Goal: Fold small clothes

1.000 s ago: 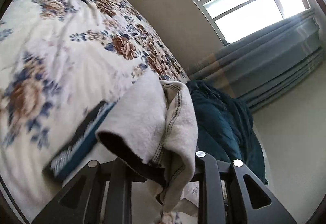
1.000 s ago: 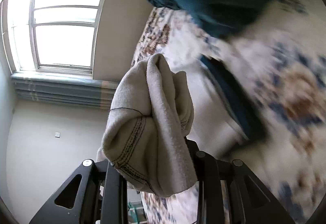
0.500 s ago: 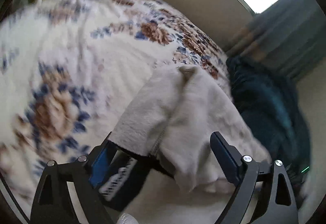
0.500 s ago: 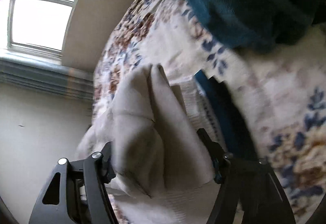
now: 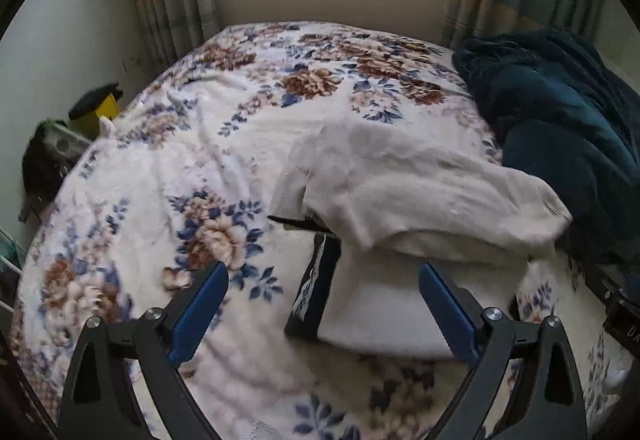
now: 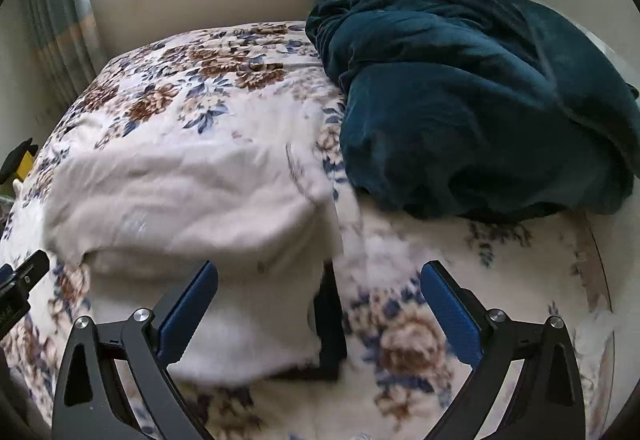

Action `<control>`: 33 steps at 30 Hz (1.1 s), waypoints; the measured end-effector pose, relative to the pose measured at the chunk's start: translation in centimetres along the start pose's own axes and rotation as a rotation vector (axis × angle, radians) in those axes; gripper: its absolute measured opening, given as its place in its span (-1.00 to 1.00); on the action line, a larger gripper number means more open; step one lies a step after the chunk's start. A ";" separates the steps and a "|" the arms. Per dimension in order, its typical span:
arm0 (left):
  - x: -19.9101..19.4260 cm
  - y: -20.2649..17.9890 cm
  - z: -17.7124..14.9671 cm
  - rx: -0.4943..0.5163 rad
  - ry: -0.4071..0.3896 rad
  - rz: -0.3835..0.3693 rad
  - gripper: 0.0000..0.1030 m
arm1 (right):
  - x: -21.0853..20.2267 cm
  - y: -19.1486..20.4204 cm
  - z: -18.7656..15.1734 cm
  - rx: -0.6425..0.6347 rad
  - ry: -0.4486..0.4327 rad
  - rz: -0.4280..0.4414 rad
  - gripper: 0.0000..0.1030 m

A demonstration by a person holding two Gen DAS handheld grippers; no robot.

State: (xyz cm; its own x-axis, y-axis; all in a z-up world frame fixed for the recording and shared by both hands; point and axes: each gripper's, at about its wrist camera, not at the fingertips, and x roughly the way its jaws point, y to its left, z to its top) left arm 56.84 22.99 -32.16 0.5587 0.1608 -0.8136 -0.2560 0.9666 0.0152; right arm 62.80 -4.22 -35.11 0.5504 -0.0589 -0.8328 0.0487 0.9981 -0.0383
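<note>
A cream-white small garment (image 5: 404, 180) lies folded over on the flowered bed (image 5: 224, 144), on top of a flat dark book-like thing (image 5: 320, 280) whose spine shows under its left edge. My left gripper (image 5: 324, 308) is open and empty, just in front of the garment. In the right wrist view the same garment (image 6: 192, 200) lies left of centre, with the dark thing (image 6: 330, 324) showing at its right edge. My right gripper (image 6: 320, 308) is open and empty, just short of the garment's near edge.
A dark teal blanket (image 6: 472, 88) is heaped on the right side of the bed (image 6: 168, 88); it also shows in the left wrist view (image 5: 560, 128). A window wall and curtains stand behind. A yellow and black object (image 5: 96, 108) sits off the bed's left edge.
Both grippers held the garment up a second ago. They have opened and let it go, and it now lies on the bed. Both grippers have drawn back and levelled out.
</note>
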 end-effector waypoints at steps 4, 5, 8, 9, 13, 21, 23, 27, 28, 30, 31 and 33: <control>-4.4 -0.4 0.1 0.026 -0.031 -0.008 0.89 | -5.8 -1.3 -1.2 0.015 -0.018 0.010 1.00; -5.7 -0.4 0.1 0.029 -0.038 -0.019 0.89 | -7.3 -1.5 -1.5 0.015 -0.025 0.014 1.00; -9.9 -0.6 0.1 0.037 -0.068 -0.039 0.89 | -12.4 -2.6 -2.5 0.012 -0.048 0.014 1.00; -12.0 -0.7 -0.1 0.048 -0.079 -0.040 0.89 | -13.8 -2.9 -2.7 0.012 -0.053 0.019 1.00; -17.8 -0.7 -0.8 0.058 -0.097 -0.050 0.89 | -20.8 -4.1 -3.6 -0.004 -0.087 0.031 1.00; -30.3 -0.5 -3.8 0.084 -0.130 -0.055 0.89 | -35.7 -7.2 -6.3 -0.009 -0.167 0.057 1.00; -32.8 -0.5 -4.7 0.089 -0.149 -0.044 0.89 | -39.4 -7.7 -7.2 -0.019 -0.180 0.067 1.00; -36.8 -0.3 -6.2 0.099 -0.169 -0.030 0.89 | -46.1 -8.5 -9.1 -0.041 -0.204 0.092 1.00; -37.8 -0.2 -6.5 0.097 -0.176 -0.029 0.89 | -47.6 -8.7 -9.5 -0.045 -0.213 0.096 1.00; -39.8 -0.2 -7.2 0.096 -0.187 -0.030 0.89 | -50.4 -9.2 -10.3 -0.053 -0.229 0.110 1.00; -40.5 -0.2 -7.4 0.094 -0.188 -0.032 0.89 | -51.6 -9.4 -10.7 -0.058 -0.237 0.113 1.00; -41.8 -0.3 -7.9 0.091 -0.193 -0.037 0.89 | -53.4 -10.0 -11.3 -0.066 -0.245 0.121 1.00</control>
State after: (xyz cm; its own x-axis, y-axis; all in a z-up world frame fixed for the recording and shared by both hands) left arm 27.31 14.40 -2.78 0.7092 0.1521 -0.6884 -0.1652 0.9851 0.0474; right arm 23.53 -10.81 3.54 0.7345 0.0654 -0.6755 -0.0791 0.9968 0.0106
